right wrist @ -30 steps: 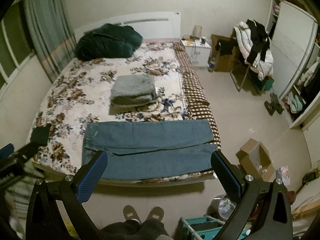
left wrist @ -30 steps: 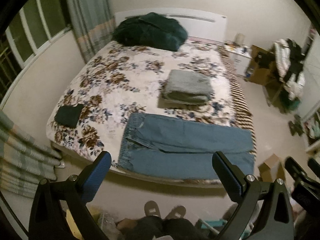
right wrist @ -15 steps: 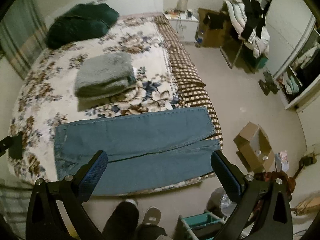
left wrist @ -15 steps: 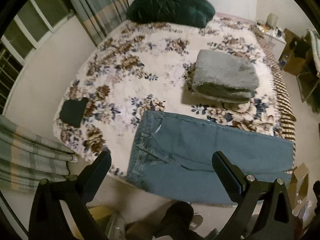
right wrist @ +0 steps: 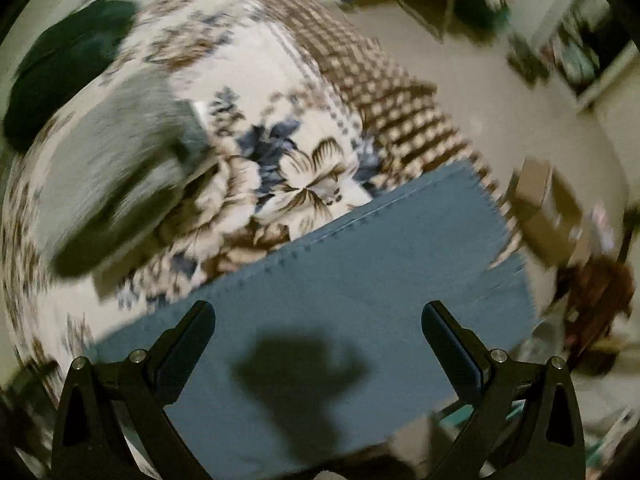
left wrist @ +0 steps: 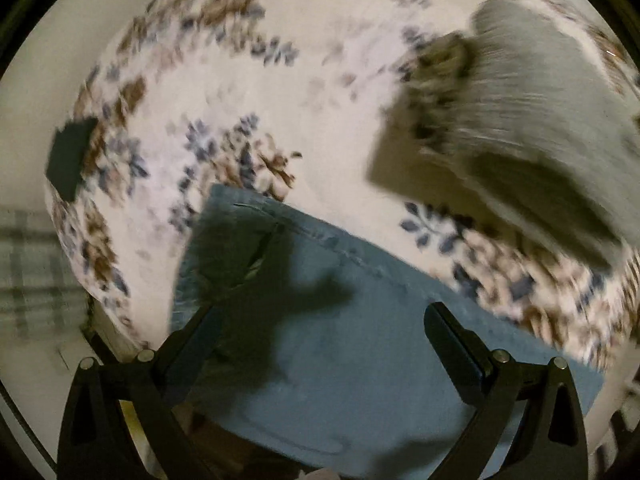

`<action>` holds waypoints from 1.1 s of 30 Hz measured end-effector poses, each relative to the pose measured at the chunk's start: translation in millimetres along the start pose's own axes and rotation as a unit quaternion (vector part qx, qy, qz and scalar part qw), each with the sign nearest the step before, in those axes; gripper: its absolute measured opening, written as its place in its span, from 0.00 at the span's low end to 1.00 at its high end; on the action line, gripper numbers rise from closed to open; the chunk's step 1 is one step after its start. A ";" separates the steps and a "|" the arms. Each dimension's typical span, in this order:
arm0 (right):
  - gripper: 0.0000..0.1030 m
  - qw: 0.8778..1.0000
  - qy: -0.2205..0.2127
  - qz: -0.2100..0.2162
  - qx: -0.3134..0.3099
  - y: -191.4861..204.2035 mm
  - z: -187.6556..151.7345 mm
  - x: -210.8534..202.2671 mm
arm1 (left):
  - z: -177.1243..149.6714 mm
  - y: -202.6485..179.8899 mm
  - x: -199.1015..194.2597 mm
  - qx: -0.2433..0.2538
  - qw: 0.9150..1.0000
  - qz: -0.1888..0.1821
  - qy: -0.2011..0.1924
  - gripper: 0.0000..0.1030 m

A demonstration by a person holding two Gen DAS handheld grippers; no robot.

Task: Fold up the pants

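Observation:
Blue jeans (left wrist: 360, 340) lie flat along the near edge of a floral bedspread (left wrist: 260, 92), folded lengthwise. In the left wrist view my left gripper (left wrist: 320, 344) is open and empty, hovering above the waist end, its shadow on the denim. In the right wrist view the jeans (right wrist: 360, 272) show their leg end with the hems at the right. My right gripper (right wrist: 318, 344) is open and empty above the legs. Both views are motion-blurred.
A folded grey blanket (left wrist: 532, 120) lies on the bed beyond the jeans, also in the right wrist view (right wrist: 120, 160). A small dark cloth (left wrist: 68, 160) sits at the bed's left edge. A dark green bundle (right wrist: 60, 60) lies near the headboard. A cardboard box (right wrist: 548, 212) stands on the floor to the right.
Both grippers have dropped down and forward toward the jeans, which now fill the lower part of each view. Both stay open. The jeans have not moved.

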State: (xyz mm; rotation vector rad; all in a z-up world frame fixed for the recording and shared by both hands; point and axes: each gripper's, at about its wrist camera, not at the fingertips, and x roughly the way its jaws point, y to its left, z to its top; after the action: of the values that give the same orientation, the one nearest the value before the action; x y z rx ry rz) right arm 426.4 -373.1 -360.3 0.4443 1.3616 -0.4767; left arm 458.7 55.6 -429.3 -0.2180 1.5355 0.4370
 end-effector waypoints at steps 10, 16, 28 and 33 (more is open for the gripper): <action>1.00 0.983 0.103 -0.007 0.155 -43.0 47.4 169.6 | 37.1 1.5 124.8 -0.112 0.989 0.005 0.099 0.89; 0.90 0.974 0.125 -0.010 0.189 -48.6 46.6 216.5 | 28.6 6.5 110.7 -0.120 0.992 0.013 0.046 0.38; 0.07 0.981 0.078 0.053 0.168 -57.0 6.6 192.4 | -31.0 46.2 3.8 -0.108 0.989 -0.082 -0.051 0.04; 0.07 0.983 0.063 0.083 0.152 -74.0 -39.0 150.4 | -81.8 88.8 -24.1 -0.112 0.983 -0.120 -0.081 0.03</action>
State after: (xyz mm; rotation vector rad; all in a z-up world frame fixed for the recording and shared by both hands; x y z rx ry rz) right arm 374.5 -422.2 -516.8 0.8454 1.3623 -0.5270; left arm 348.4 99.5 -396.5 -0.5247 1.2803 0.4245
